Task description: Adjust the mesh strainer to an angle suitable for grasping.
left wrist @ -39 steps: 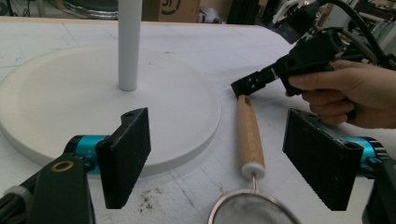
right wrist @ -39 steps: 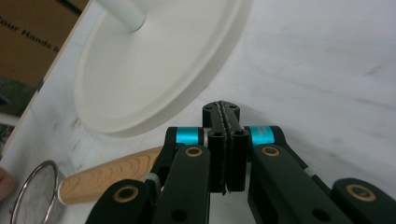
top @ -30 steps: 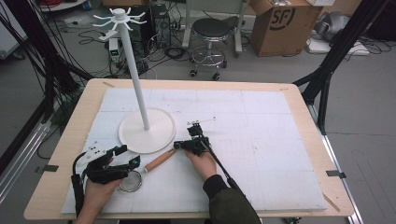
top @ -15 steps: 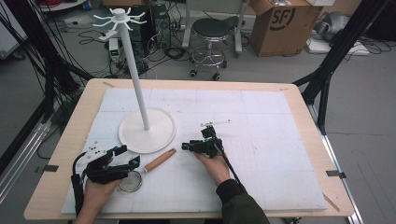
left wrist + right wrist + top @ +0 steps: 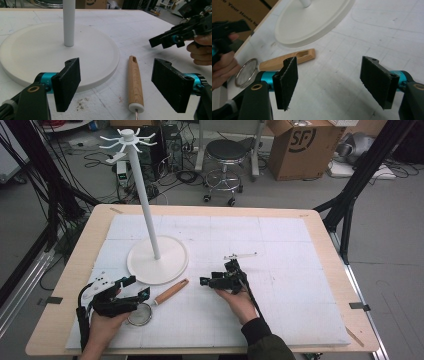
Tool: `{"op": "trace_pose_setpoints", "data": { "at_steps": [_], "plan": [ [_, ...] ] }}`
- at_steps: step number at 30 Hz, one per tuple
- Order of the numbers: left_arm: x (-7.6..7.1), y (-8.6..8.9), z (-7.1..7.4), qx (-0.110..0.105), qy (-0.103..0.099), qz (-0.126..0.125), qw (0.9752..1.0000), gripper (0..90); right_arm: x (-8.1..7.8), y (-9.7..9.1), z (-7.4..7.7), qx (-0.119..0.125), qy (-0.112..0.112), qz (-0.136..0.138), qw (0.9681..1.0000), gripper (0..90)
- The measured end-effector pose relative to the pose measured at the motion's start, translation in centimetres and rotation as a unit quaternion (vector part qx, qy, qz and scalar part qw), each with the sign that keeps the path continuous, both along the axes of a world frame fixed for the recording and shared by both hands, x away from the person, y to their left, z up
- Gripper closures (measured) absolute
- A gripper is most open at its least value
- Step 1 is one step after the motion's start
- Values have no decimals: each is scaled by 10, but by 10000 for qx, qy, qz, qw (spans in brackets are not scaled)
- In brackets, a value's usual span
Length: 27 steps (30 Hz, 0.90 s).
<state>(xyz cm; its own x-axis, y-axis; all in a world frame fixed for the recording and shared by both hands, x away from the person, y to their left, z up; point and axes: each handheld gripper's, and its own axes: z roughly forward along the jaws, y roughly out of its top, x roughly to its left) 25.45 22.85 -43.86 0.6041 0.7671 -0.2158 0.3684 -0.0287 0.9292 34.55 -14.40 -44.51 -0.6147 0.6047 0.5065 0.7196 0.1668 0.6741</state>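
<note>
A small strainer lies on the white mat, its wooden handle [image 5: 170, 292] pointing up-right and its mesh bowl [image 5: 140, 314] toward me. My left gripper [image 5: 139, 286] hovers over the bowl end, open; in the left gripper view [image 5: 120, 85] the handle [image 5: 135, 80] lies on the mat between its spread pads, untouched. My right gripper [image 5: 206, 281] sits to the right of the handle's tip, apart from it. Its jaws have just been opening and stand wide with nothing between them [image 5: 332, 82]. The handle [image 5: 299, 58] and mesh bowl [image 5: 246, 72] lie beyond its left pad.
A white stand with a round base [image 5: 170, 267] and a tall pole [image 5: 145, 205] topped by hooks stands just behind the strainer. A thin clear strip [image 5: 240, 255] lies on the mat behind the right gripper. The mat stretches bare to the right.
The right gripper has let go of the handle's tip, opened its jaws and drawn away to the right. The strainer and the left gripper have stayed put.
</note>
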Motion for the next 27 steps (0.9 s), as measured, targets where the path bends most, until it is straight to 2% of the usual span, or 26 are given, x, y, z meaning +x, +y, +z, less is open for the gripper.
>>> {"op": "trace_pose_setpoints", "data": {
  "at_steps": [6,9,13,22,27],
  "plan": [
    [0,0,0,10,-8,-10,10000,240,-20,-11,8,-31,-313,136,9994,245],
    [0,-1,0,6,-8,-15,10000,240,-29,-22,10,137,-367,118,9992,245],
    [0,-1,0,12,-2,-9,10000,240,-38,-36,10,209,-489,29,9986,243],
    [5,-6,0,-9,-43,-158,9999,240,-49,-52,15,387,-568,-83,9976,241],
    [10,-5,-2,-73,-66,-118,9999,240,-50,-52,16,328,-625,-95,9975,241]
  ]
}}
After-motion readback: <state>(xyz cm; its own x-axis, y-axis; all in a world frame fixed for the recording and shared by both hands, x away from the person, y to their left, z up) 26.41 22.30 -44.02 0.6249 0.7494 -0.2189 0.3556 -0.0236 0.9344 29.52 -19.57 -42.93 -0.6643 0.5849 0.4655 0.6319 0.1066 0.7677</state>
